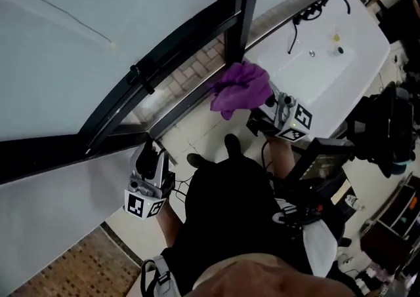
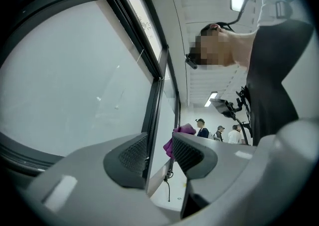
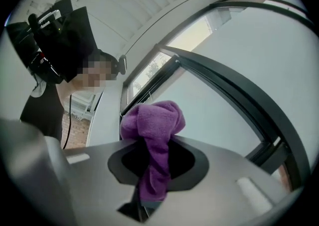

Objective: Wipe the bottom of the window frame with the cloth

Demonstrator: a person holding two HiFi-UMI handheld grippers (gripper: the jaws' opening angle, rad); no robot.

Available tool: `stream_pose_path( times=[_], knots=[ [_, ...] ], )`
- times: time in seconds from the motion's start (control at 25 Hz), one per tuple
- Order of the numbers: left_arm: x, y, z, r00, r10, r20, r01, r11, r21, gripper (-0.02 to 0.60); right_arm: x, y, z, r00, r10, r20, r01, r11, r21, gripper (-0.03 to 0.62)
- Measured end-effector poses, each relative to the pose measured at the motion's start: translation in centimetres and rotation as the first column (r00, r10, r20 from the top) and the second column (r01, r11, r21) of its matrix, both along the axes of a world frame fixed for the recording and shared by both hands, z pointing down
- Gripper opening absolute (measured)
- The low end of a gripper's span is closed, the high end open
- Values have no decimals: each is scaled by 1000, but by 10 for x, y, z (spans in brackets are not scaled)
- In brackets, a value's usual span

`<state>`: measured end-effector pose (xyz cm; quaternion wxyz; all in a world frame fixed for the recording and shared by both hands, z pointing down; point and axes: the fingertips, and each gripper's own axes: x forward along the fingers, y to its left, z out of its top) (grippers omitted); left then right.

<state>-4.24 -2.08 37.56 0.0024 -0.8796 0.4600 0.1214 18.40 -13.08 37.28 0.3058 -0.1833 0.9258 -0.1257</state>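
A purple cloth (image 1: pixel 239 88) is bunched against the dark bottom rail of the window frame (image 1: pixel 187 98), right beside the vertical post (image 1: pixel 237 7). My right gripper (image 1: pixel 268 104) is shut on the cloth. In the right gripper view the cloth (image 3: pixel 153 125) bulges out above the closed jaws of that gripper (image 3: pixel 152 162), with the frame (image 3: pixel 234 95) and glass beyond. My left gripper (image 1: pixel 152 153) sits lower left along the same rail, open and holding nothing. In the left gripper view, that gripper (image 2: pixel 159 151) looks along the frame (image 2: pixel 152 110), with the cloth (image 2: pixel 175 137) small in the distance.
A white basin (image 1: pixel 331 69) with a black tap (image 1: pixel 308 8) lies to the right of the cloth. The person's black-clad body (image 1: pixel 230 210) fills the bottom centre, with dark equipment (image 1: pixel 387 132) at the right. Several people (image 2: pixel 202 129) stand far off indoors.
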Motion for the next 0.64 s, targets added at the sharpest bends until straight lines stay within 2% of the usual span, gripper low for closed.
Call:
stream_pose_path(
  times=[0.24, 0.64],
  knots=[
    [9, -1, -8, 996, -66, -52, 66, 998, -15, 160, 13, -11, 28, 998, -55, 10, 55, 997, -57, 74],
    [21, -6, -14, 995, -86, -47, 85, 996, -22, 160, 0, -9, 19, 988, -153, -25, 154, 988, 12, 74]
  ],
)
